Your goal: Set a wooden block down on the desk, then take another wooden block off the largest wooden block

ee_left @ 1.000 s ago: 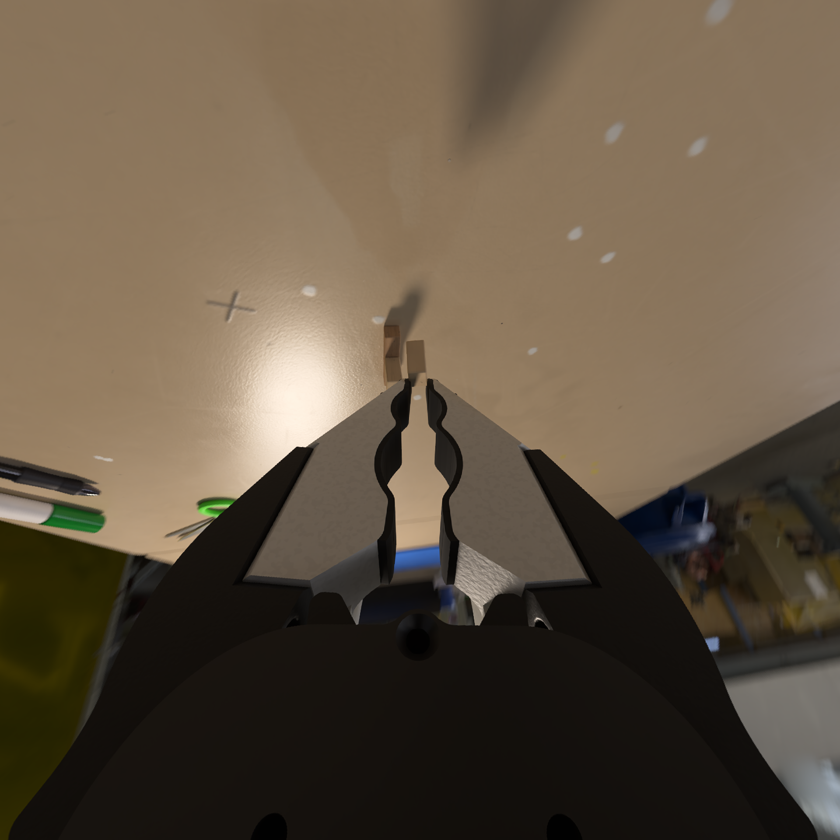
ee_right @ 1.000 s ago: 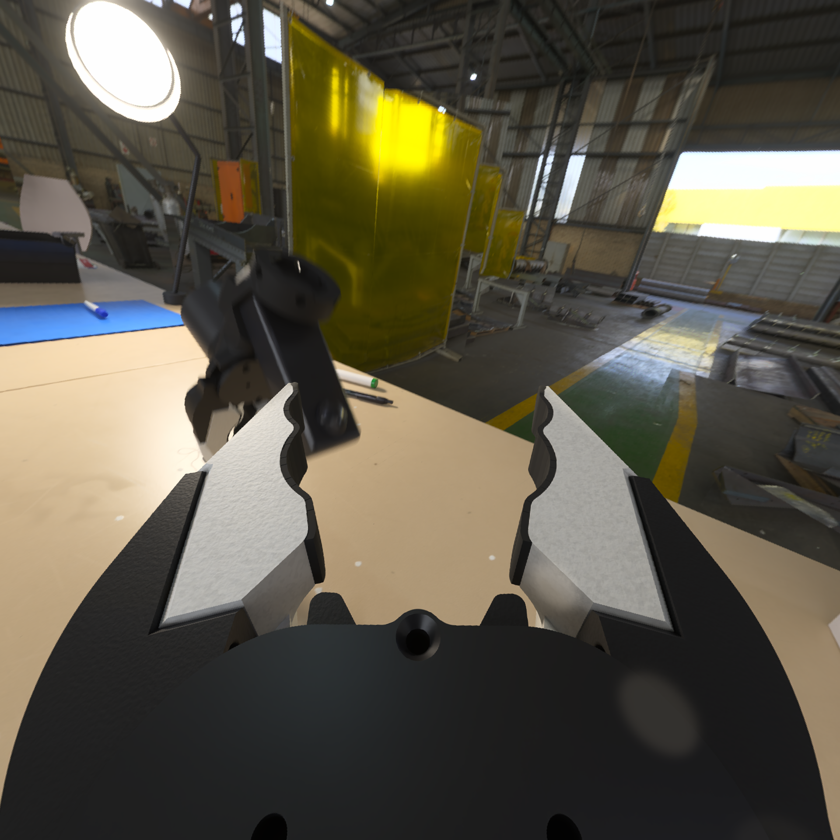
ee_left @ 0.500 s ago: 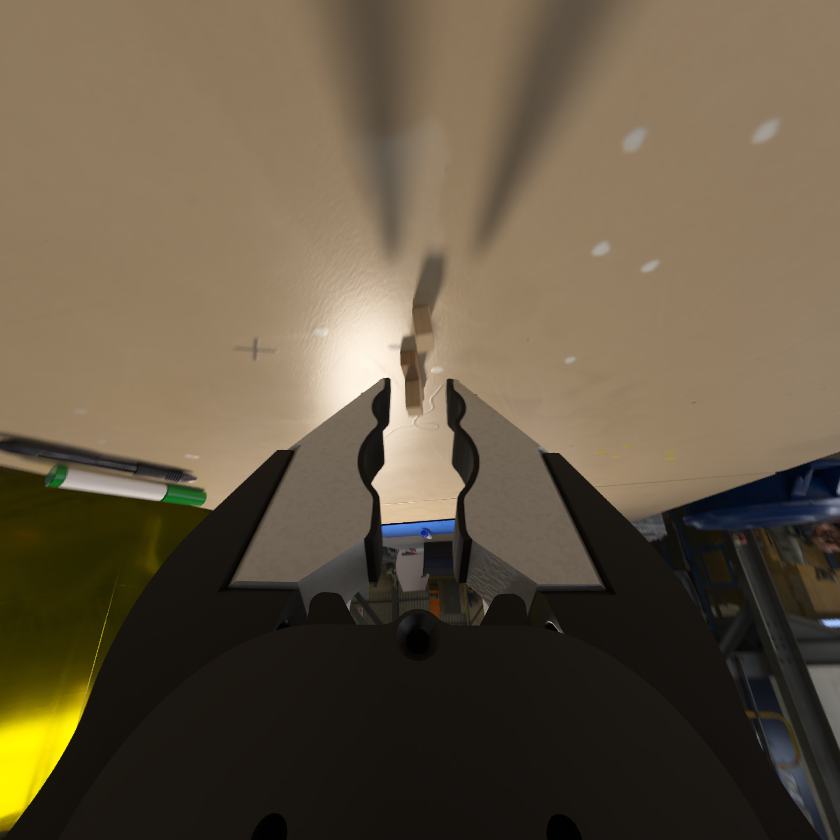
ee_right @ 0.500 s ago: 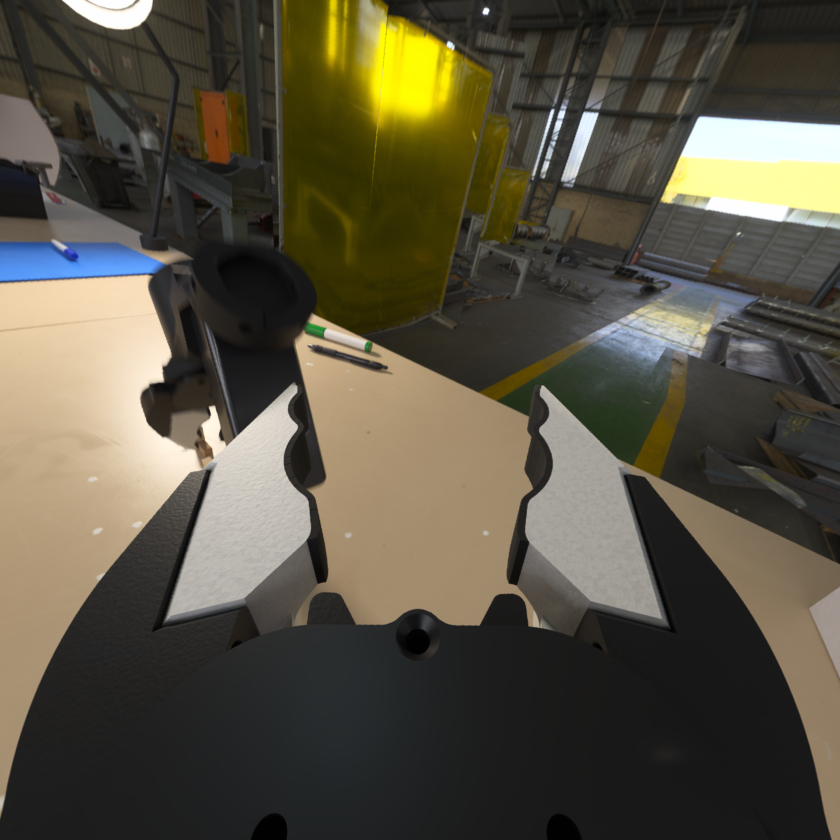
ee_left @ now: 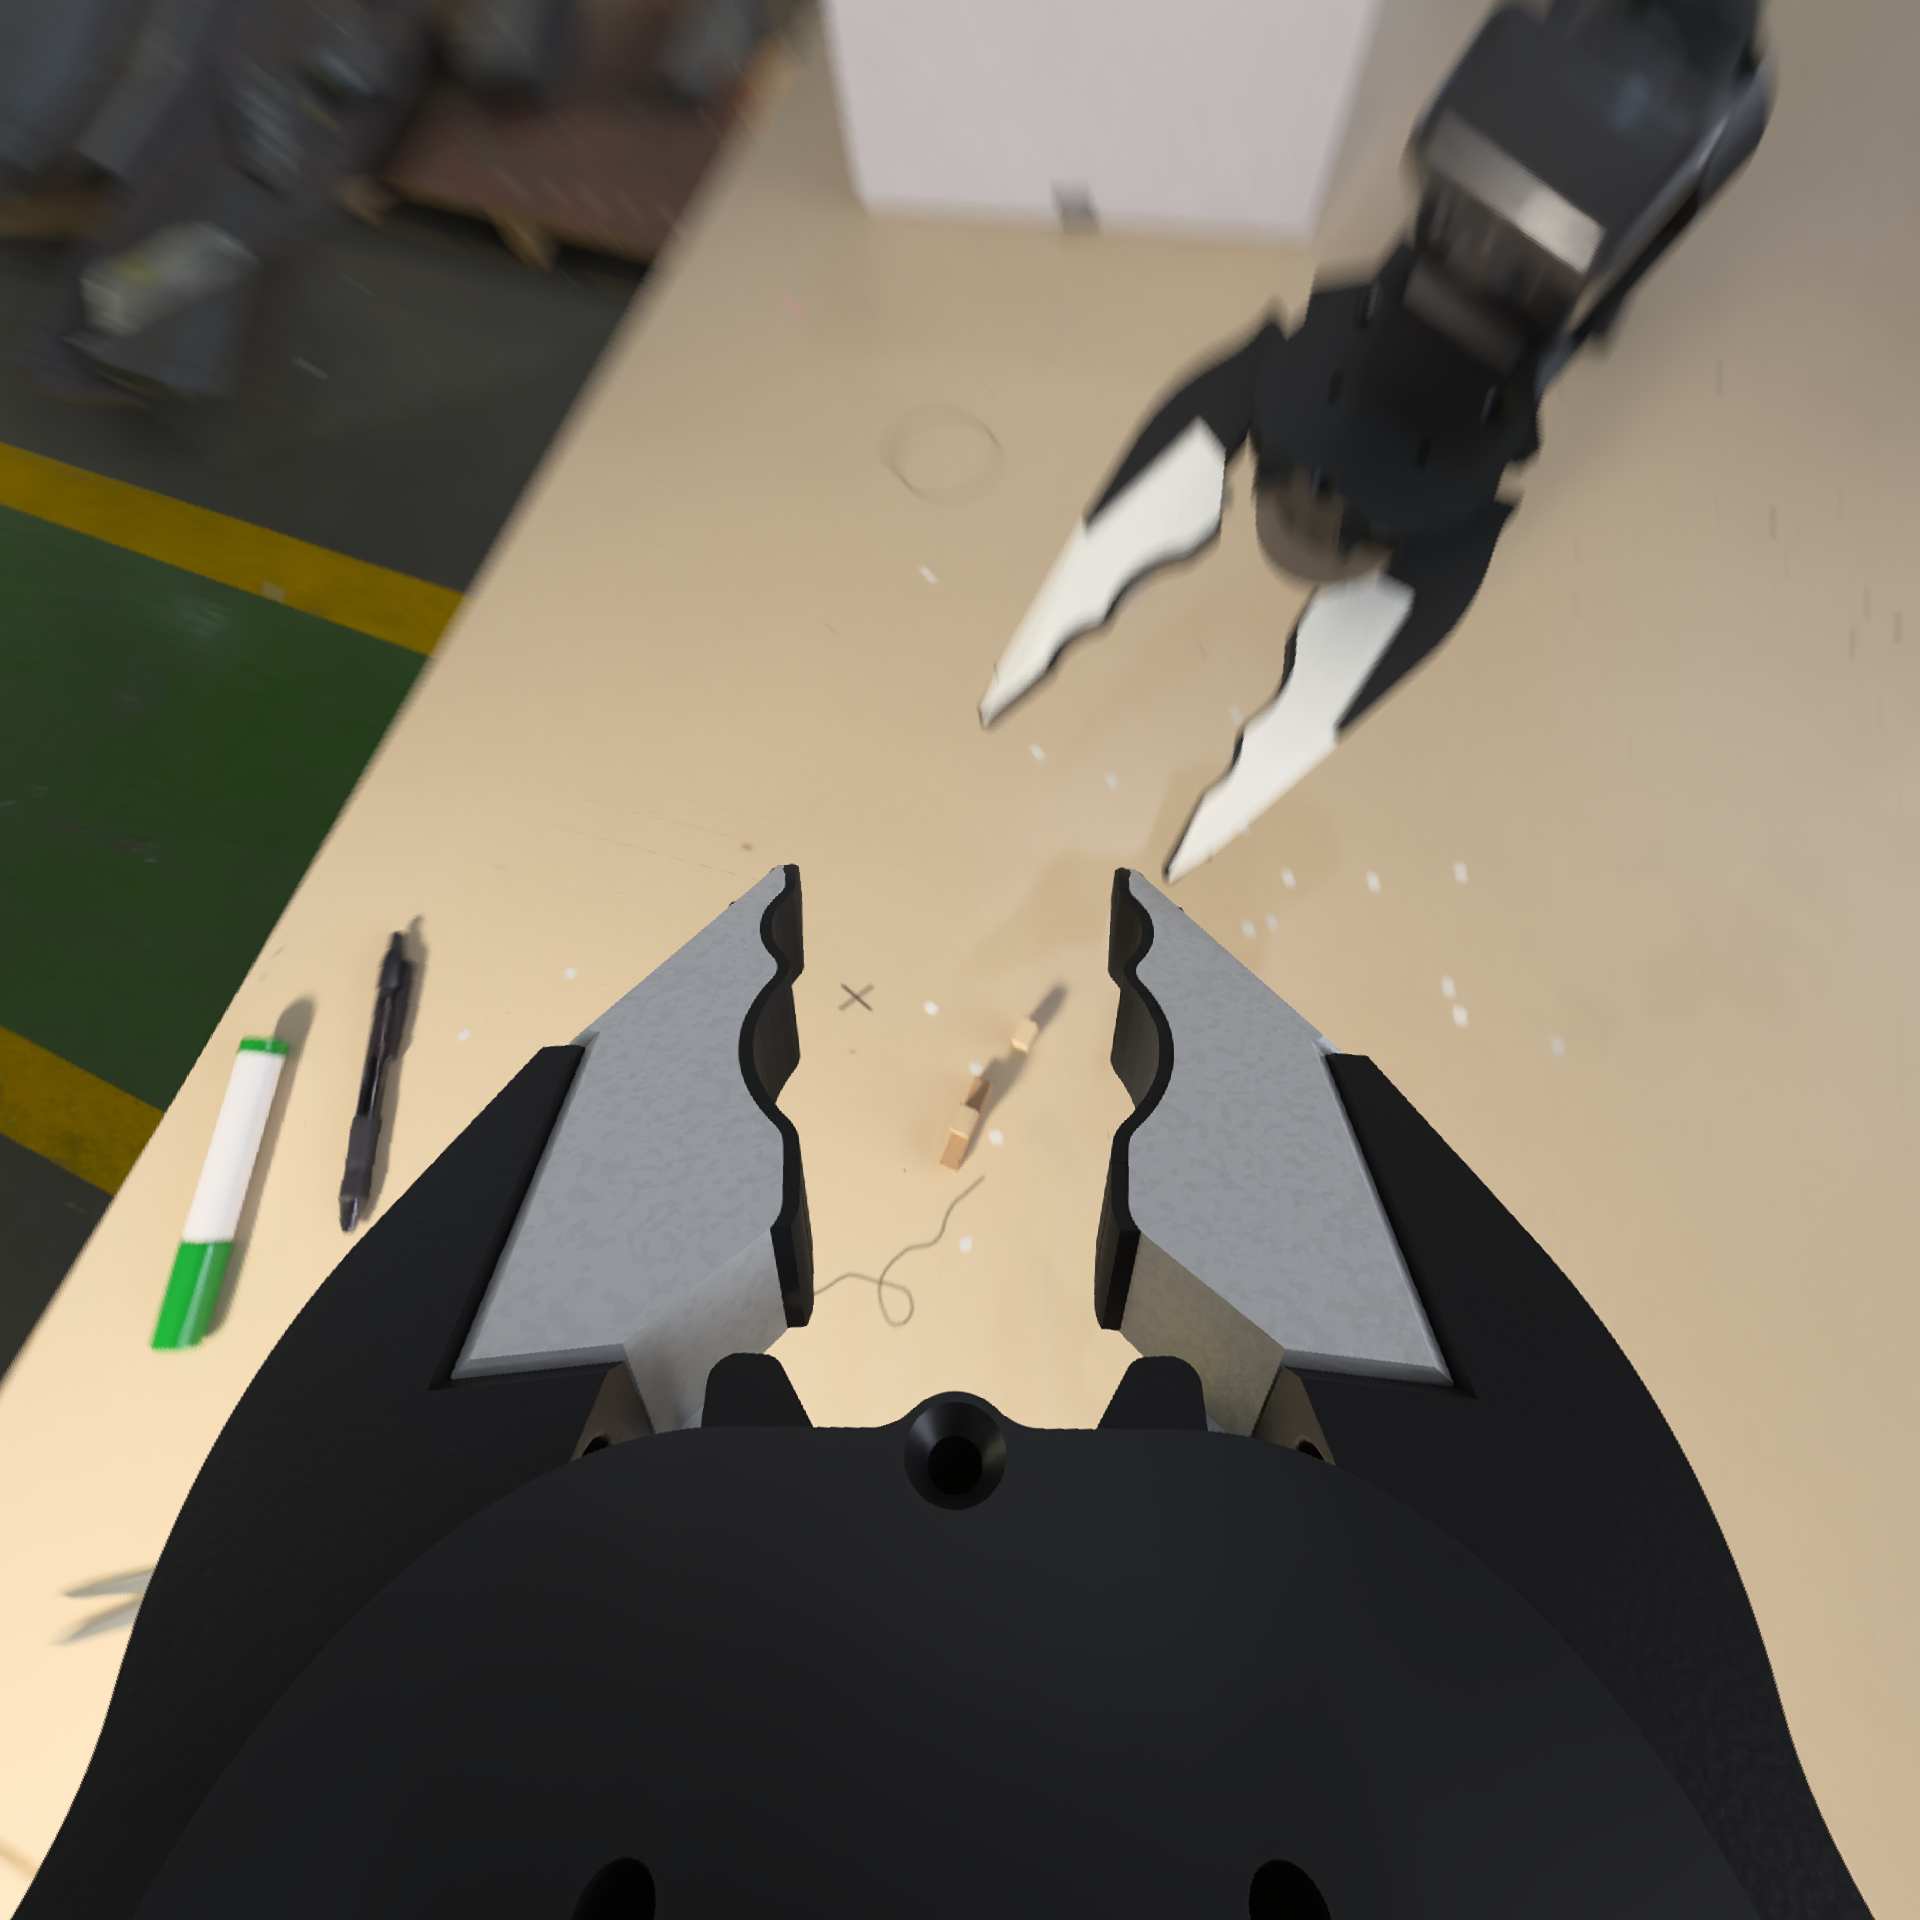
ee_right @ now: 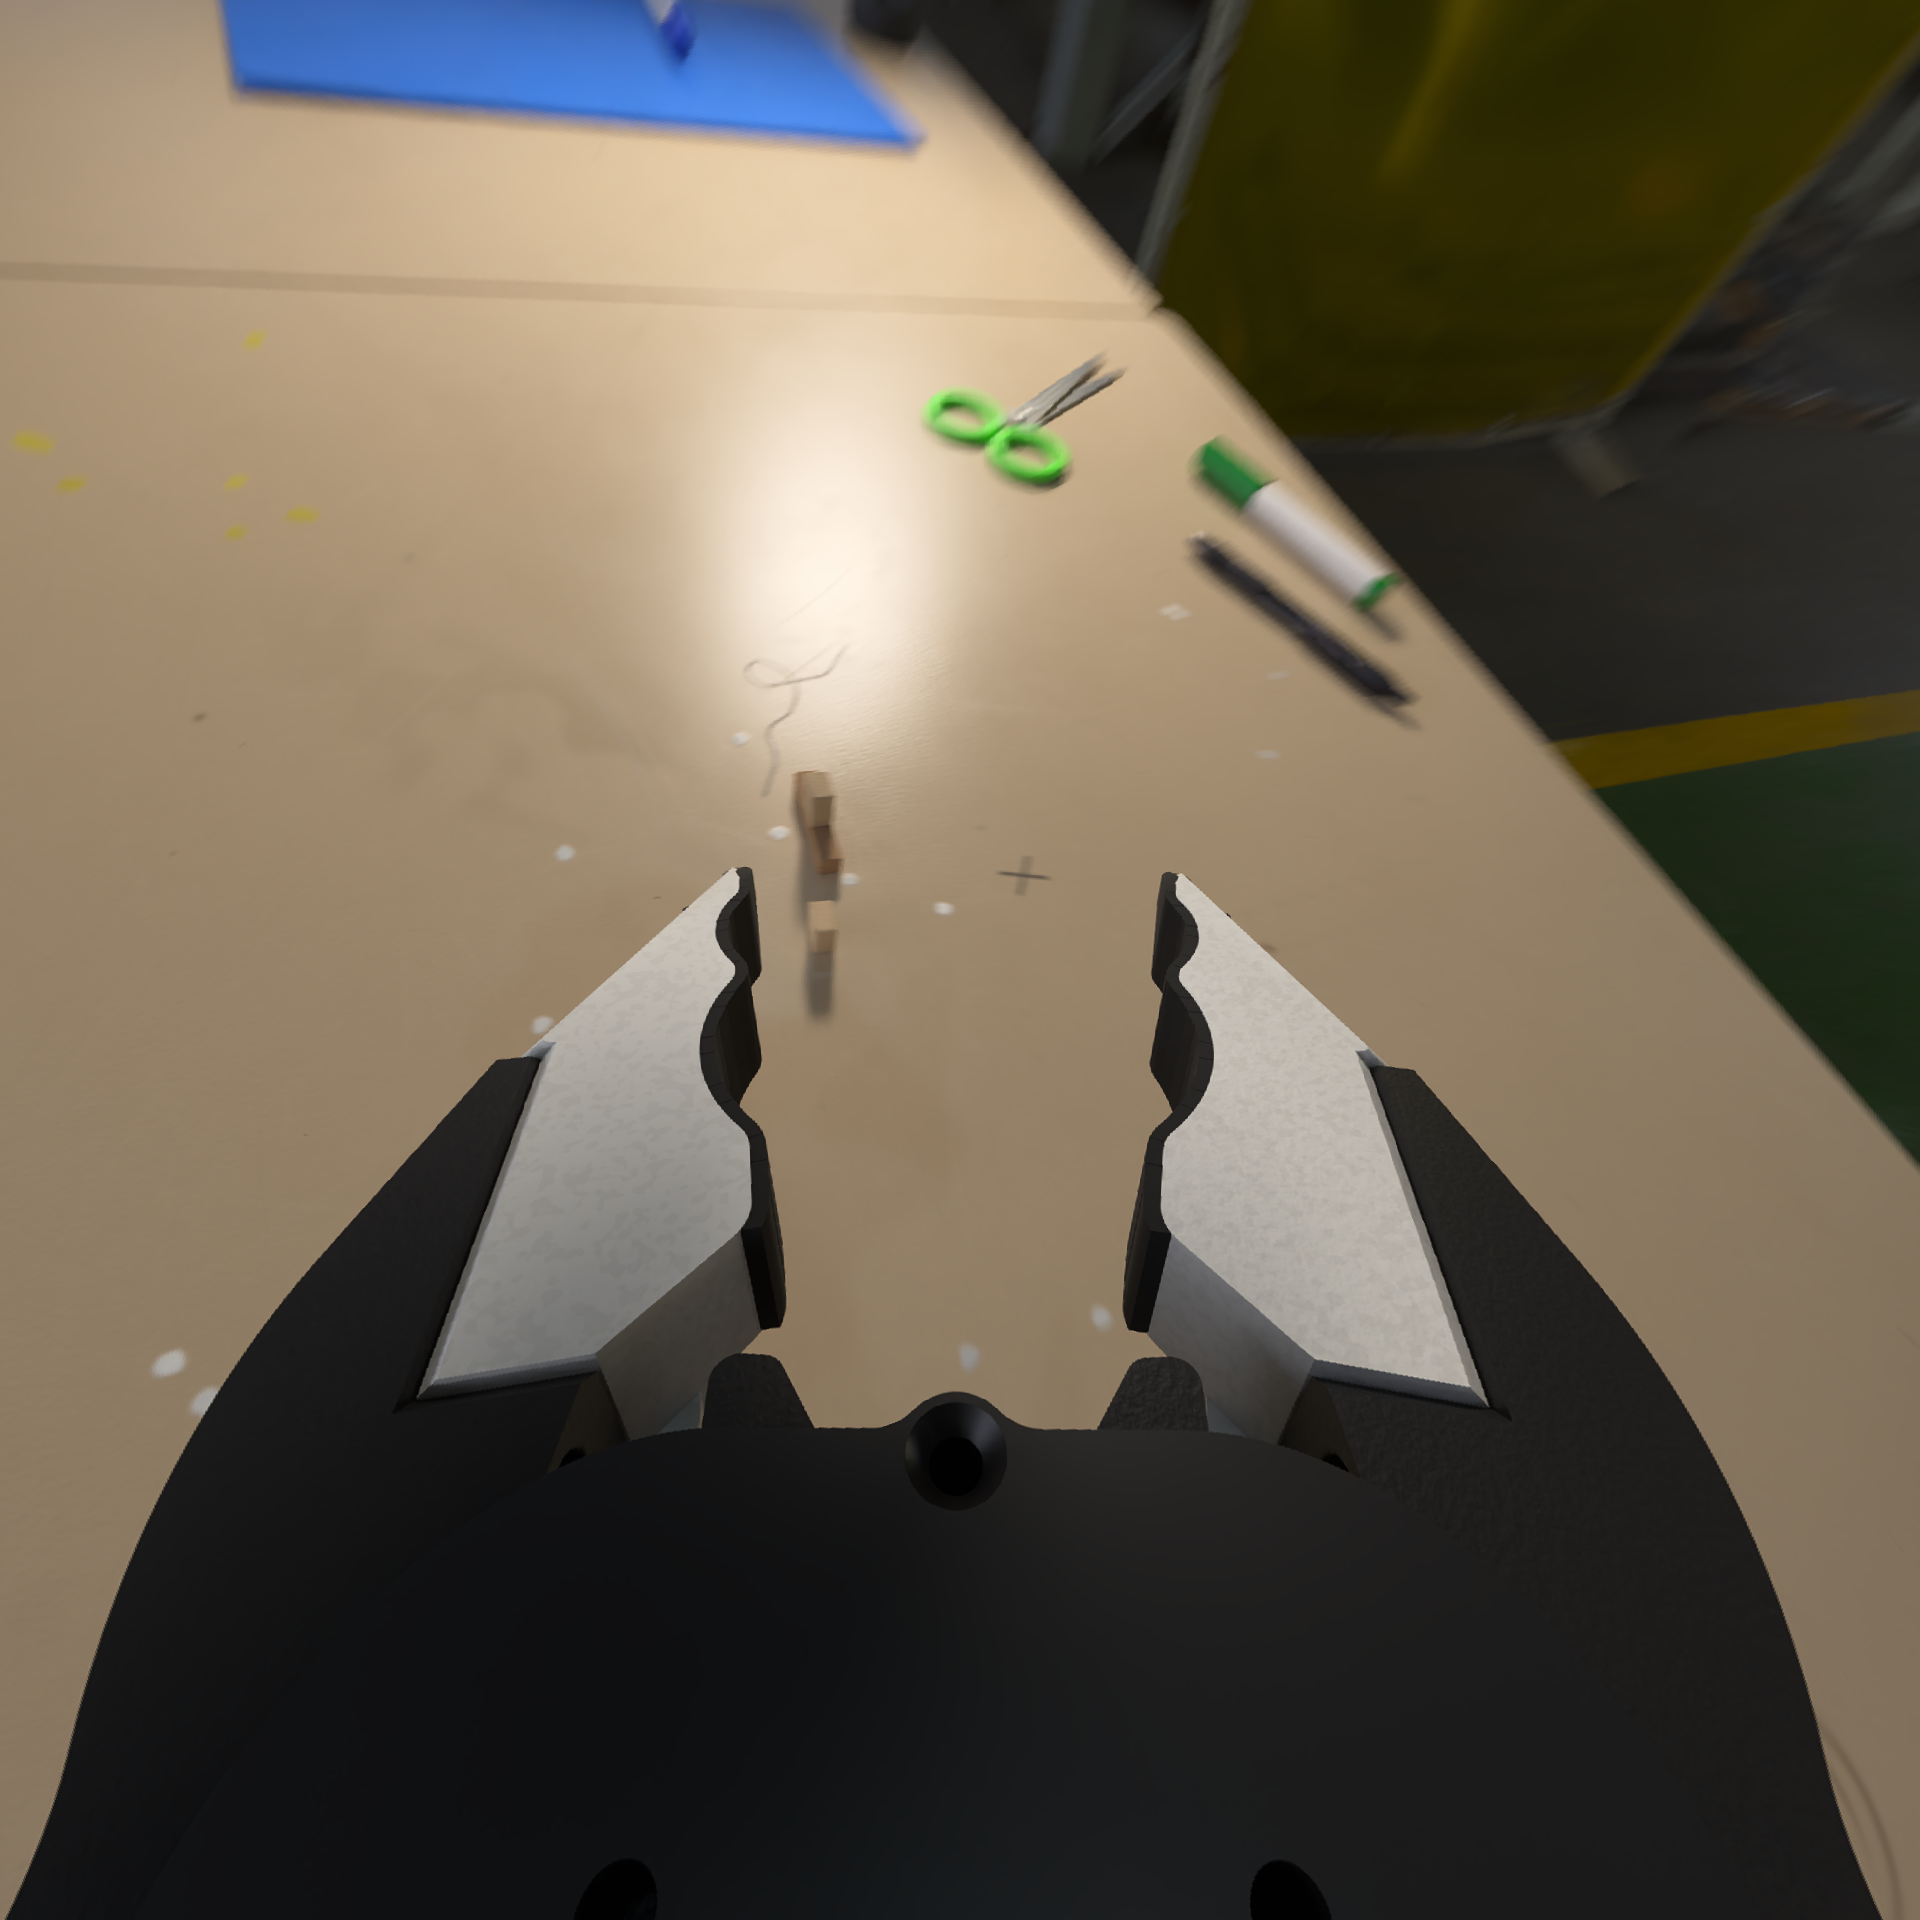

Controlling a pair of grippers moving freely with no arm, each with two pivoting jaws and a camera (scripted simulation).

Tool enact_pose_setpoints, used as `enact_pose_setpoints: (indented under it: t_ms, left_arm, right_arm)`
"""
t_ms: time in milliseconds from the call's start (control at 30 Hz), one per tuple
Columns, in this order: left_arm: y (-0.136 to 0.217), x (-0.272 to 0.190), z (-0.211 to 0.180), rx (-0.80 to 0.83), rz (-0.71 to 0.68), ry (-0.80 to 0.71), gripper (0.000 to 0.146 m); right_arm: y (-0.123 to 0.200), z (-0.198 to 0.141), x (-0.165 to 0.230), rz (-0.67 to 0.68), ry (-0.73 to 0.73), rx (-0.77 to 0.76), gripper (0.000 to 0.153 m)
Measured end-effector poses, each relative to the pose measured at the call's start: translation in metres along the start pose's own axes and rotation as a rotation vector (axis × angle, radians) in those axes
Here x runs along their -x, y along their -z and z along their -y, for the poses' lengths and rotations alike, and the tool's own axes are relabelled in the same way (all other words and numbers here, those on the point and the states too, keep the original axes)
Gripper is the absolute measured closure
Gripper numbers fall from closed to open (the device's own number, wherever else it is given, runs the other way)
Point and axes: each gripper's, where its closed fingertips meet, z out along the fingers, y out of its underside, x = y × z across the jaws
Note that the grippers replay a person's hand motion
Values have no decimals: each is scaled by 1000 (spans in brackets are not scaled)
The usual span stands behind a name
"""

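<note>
Three small wooden blocks lie on the tan desk (ee_left: 644, 727). In the left wrist view two of them (ee_left: 966, 1117) sit together, touching or stacked, I cannot tell which. The third block (ee_left: 1023, 1034) stands a little apart. My left gripper (ee_left: 954, 878) is open and empty, high above them. My right gripper (ee_left: 1081, 795) is open and empty, hovering just beyond the blocks and pointing down at them. In the right wrist view, which is blurred, the right gripper (ee_right: 956, 881) is open with the pair (ee_right: 821, 821) and the single block (ee_right: 821, 925) near its left fingertip.
A green-capped marker (ee_left: 223, 1184) and a black pen (ee_left: 374, 1081) lie near the desk's edge. Green-handled scissors (ee_right: 997, 431) lie farther along it. A blue mat (ee_right: 561, 73) is at the far end and a white box (ee_left: 1091, 104) at the other.
My left gripper has opened wide and swung round, now looking down at the blocks from higher up. My right gripper has tilted down towards the desk and the blocks.
</note>
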Motion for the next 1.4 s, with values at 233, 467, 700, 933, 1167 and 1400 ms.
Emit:
enact_pose_setpoints:
  t_ms: [233, 467, 700, 933, 1167, 1400]
  left_arm:
    - [79, 37, -60, -469, 265, 372, 82]
    - [83, 29, -133, -481, 306, 483, 83]
    - [69, 26, -158, -507, 282, 533, 83]
    - [70, 31, -152, -590, 334, 511, 85]
    - [57, 19, -120, -631, 326, 436, 87]
    - [13, -10, -85, -639, 197, 367, 87]
  right_arm:
    - [-92, -9, 33, 288, 92, 352, 85]
    - [-128, -37, 50, 364, 182, 559, 105]
    - [-140, -46, 54, 362, 188, 581, 144]
    - [-109, -38, 12, 91, -188, 539, 145]
    - [-19, -66, -45, -405, -598, 372, 145]
    - [52, -104, -48, -758, -824, 315, 145]
